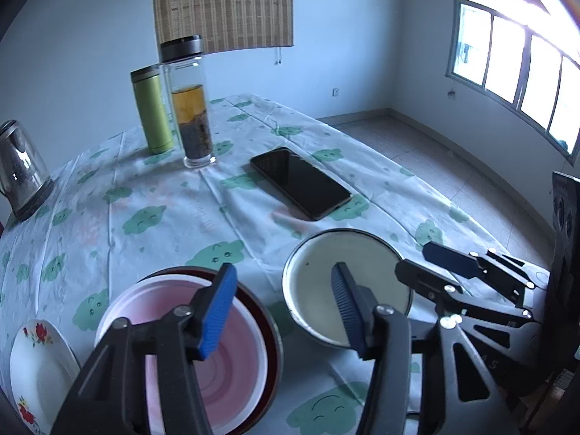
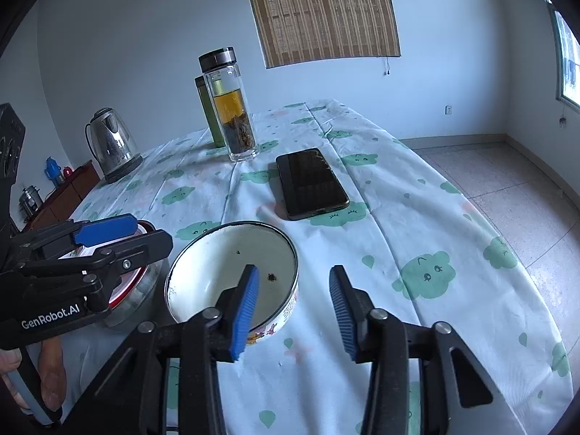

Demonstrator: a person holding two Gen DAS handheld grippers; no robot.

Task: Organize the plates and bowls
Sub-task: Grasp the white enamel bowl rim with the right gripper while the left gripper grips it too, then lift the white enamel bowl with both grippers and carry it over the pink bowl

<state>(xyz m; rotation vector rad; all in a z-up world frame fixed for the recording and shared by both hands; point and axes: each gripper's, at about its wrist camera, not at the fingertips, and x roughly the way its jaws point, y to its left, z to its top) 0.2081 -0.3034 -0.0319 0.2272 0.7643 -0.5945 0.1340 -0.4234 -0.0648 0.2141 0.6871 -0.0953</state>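
A white enamel bowl stands on the cloth-covered table near its front edge. Left of it, a pink bowl sits nested in a red-rimmed steel bowl. A white plate with red flowers lies further left. My left gripper is open, one finger above the pink bowl and the other above the enamel bowl, gripping nothing. My right gripper is open and straddles the enamel bowl's right wall, with a gap at both pads.
A black phone lies beyond the bowls. A glass tea bottle, a green flask and a steel kettle stand at the back. The table's right edge drops to tiled floor. A hand holds the left gripper's handle.
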